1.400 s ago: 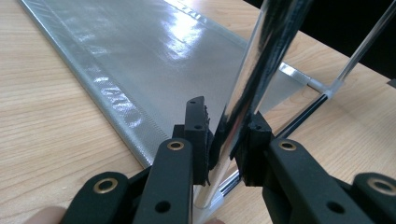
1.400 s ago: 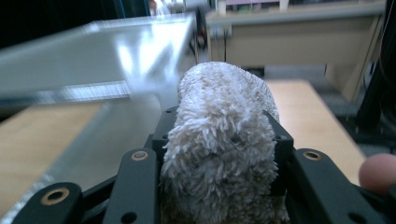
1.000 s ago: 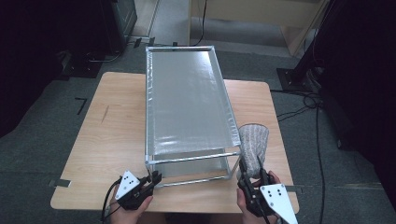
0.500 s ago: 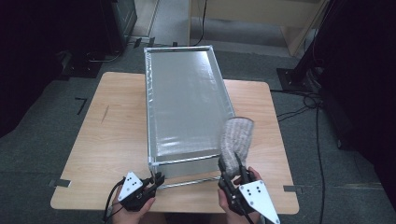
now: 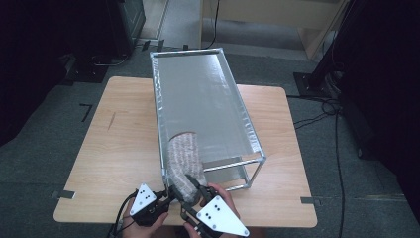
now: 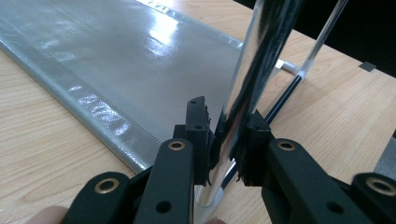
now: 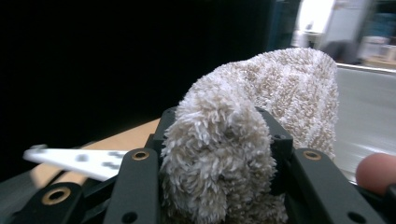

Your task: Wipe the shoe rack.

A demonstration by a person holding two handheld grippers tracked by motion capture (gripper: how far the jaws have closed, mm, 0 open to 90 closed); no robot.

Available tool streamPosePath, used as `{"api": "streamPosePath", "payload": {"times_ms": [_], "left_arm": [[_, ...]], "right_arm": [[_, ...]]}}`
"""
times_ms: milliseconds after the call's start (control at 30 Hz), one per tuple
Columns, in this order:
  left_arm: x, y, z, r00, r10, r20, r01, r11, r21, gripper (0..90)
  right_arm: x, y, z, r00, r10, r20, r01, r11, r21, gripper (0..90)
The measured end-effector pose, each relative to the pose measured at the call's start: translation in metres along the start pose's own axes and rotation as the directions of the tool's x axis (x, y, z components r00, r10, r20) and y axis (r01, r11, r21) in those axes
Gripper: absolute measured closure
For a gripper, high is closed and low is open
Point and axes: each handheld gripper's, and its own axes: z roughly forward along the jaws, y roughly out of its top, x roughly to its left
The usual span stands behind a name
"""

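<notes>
I had the left gripper [image 5: 168, 197] clamped on the frame's near corner post [image 6: 243, 93] to steady the frame, while the right gripper [image 5: 190, 191] pinched the fluffy cloth [image 5: 183, 161], held over the shiny top panel [image 5: 203, 109] for wiping.

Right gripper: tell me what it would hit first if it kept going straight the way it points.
Probably the box's silver top. The right gripper, shut on the towel, points up the table along the box's left edge, the towel already over that top. Depth is hard to judge, so it might pass just above.
</notes>
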Motion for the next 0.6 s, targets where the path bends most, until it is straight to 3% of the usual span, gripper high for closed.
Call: {"api": "streamPosePath", "payload": {"times_ms": [67, 100, 300, 433, 600], "left_arm": [[0.001, 0.000, 0.000, 1.0000, 0.002, 0.005, -0.002, 1.0000, 0.003, 78.1], [0.001, 0.000, 0.000, 1.0000, 0.003, 0.005, -0.003, 1.0000, 0.003, 78.1], [0.002, 0.000, 0.000, 0.9999, 0.004, 0.014, -0.004, 1.0000, 0.007, 78.0], [0.002, -0.001, 0.000, 0.9999, 0.008, 0.014, -0.008, 0.9999, 0.008, 78.1], [0.001, -0.001, 0.000, 0.9998, 0.007, 0.016, -0.007, 0.9999, 0.007, 78.1]], "right_arm": [[0.004, 0.000, 0.002, 0.9994, -0.034, -0.011, 0.034, 0.999, -0.002, 59.9], [0.004, 0.000, 0.002, 0.9987, -0.050, 0.007, 0.050, 0.999, 0.000, 60.0], [-0.018, -0.003, -0.009, 0.9946, 0.017, 0.102, -0.018, 1.000, 0.002, 60.4], [-0.042, -0.008, -0.025, 0.9806, 0.025, 0.194, -0.024, 1.000, -0.005, 60.6], [-0.068, -0.018, -0.045, 0.9493, 0.025, 0.313, -0.021, 1.000, -0.016, 60.6]]}}
